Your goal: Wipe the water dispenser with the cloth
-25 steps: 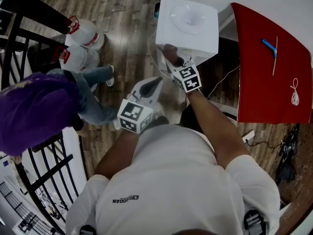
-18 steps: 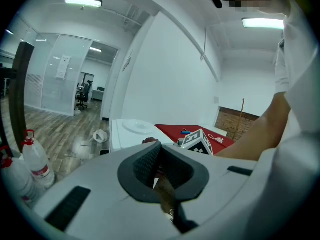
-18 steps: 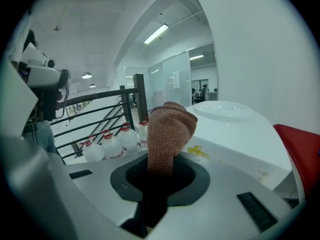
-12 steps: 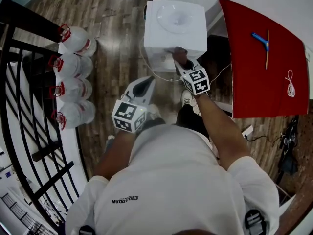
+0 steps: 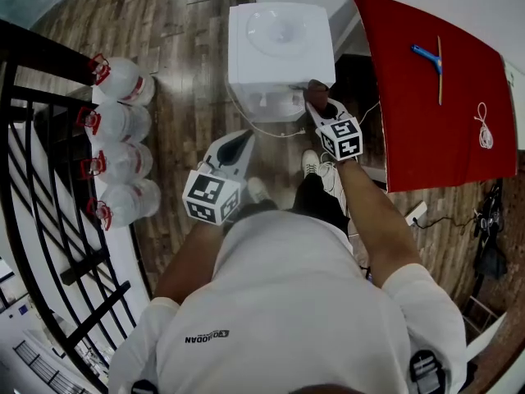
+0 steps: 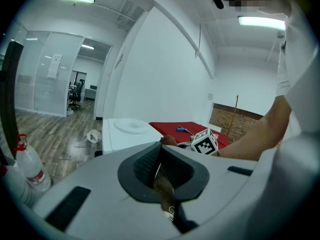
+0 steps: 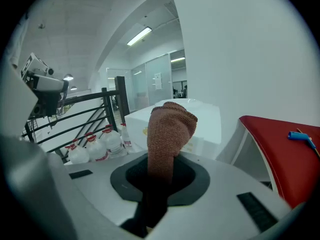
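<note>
The white water dispenser [image 5: 279,43] stands on the wooden floor ahead of me. My right gripper [image 5: 318,101] is shut on a brown cloth [image 5: 314,90], which is pressed to the dispenser's front right top corner. In the right gripper view the cloth [image 7: 170,129] sticks up out of the shut jaws [image 7: 165,176], with the dispenser [image 7: 200,119] just behind it. My left gripper [image 5: 244,140] hangs lower and to the left, apart from the dispenser, shut with nothing in it. From the left gripper view [image 6: 162,169] I see the dispenser's top [image 6: 127,131].
Several water bottles [image 5: 119,138] stand in a row at the left beside a black railing [image 5: 33,179]. A red table [image 5: 426,97] with a blue-handled tool [image 5: 426,53] and a white cord [image 5: 484,130] is at the dispenser's right. A white cable [image 5: 262,128] lies before the dispenser.
My right gripper has slid the cloth rightwards along the dispenser's front top edge to its right corner. A person in purple at the left is out of view now. The left gripper has barely moved.
</note>
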